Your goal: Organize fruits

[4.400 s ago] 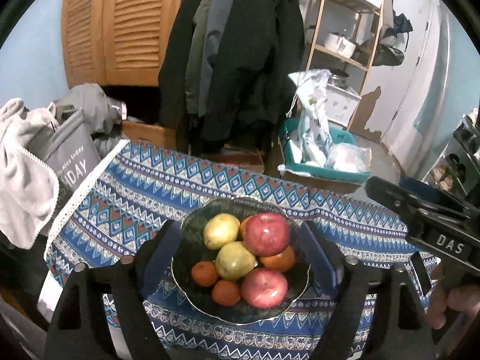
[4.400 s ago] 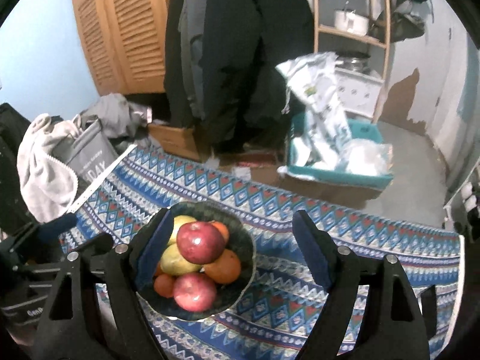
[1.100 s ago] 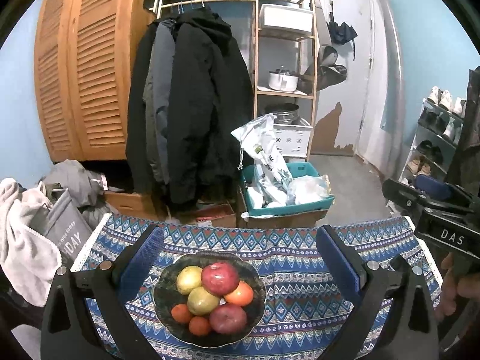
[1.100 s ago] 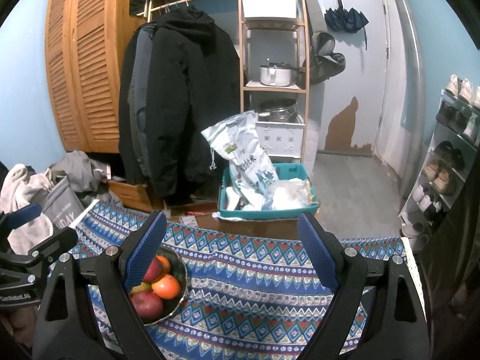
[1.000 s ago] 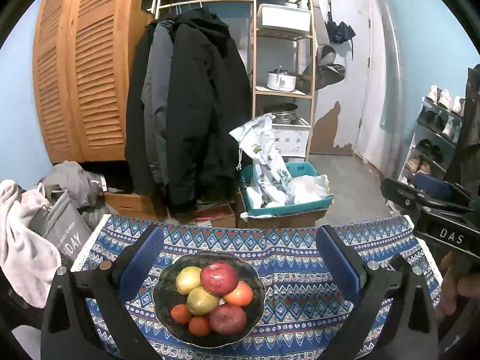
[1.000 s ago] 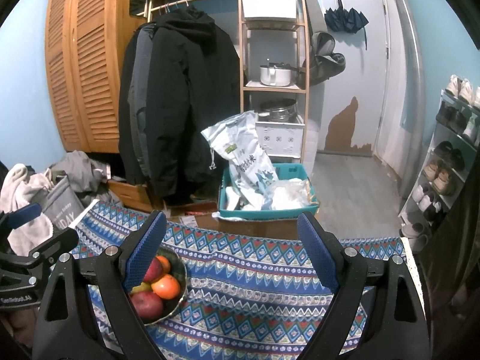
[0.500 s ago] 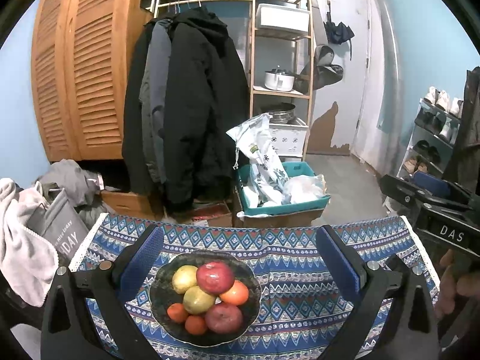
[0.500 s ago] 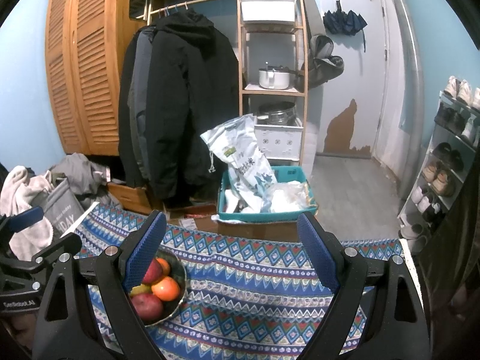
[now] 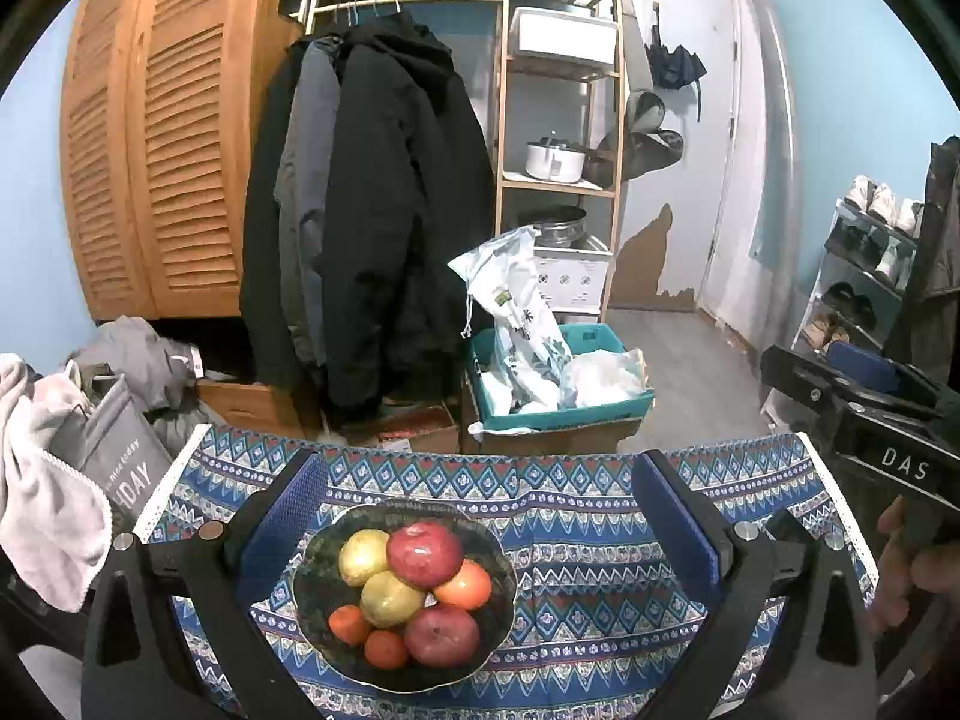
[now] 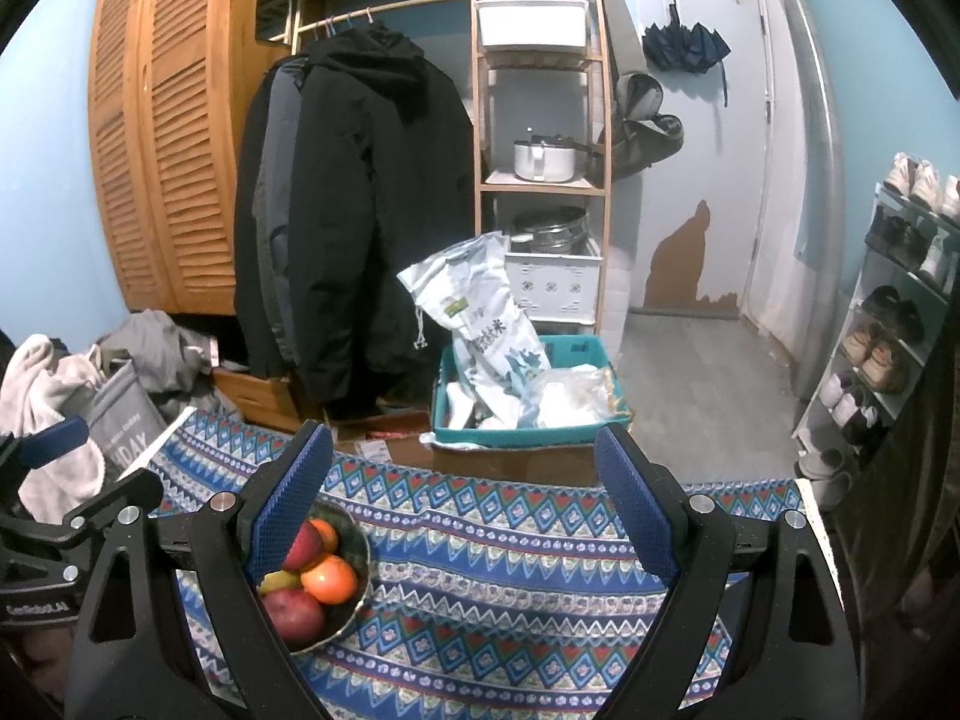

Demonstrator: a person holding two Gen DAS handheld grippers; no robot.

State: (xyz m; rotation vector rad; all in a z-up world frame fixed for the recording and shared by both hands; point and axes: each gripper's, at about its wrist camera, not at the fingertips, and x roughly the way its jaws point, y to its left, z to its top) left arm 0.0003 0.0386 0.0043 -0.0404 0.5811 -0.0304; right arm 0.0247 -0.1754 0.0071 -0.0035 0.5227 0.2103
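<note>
**Ana:** Both cameras have pulled back and tipped up since the first pictures; over the last second nothing has shifted. The dark round glass bowl [image 9: 403, 669] sits on the blue zigzag-patterned tablecloth [image 9: 576, 546], toward its left half.

**Ben:** What is in it?

**Ana:** Two red apples: the upper one [image 9: 425, 553] tops the pile, the lower one [image 9: 442, 634] lies at the near rim. Two yellow-green pears [image 9: 391, 598] touch each other left of them, and small orange mandarins [image 9: 465, 584] fill the gaps.

**Ben:** And the grippers?

**Ana:** The left gripper [image 9: 477, 525] has its blue-padded jaws spread wide with nothing between the pads; the bowl shows in the gap, lower down. The right gripper [image 10: 462, 501] is also spread and empty, over bare cloth, with the bowl [image 10: 354, 570] partly hidden behind its left finger.

**Ben:** Any writing?

**Ana:** White letters "DAS" on the black body of the right gripper [image 9: 906, 463], seen at the left camera's right edge. The grey fabric bag [image 9: 123, 465] beside the table reads "HDAY", cut off. The white rice sack [image 10: 480, 324] in the teal crate [image 10: 528, 435] carries Chinese characters and a green label; I cannot read more.
</note>
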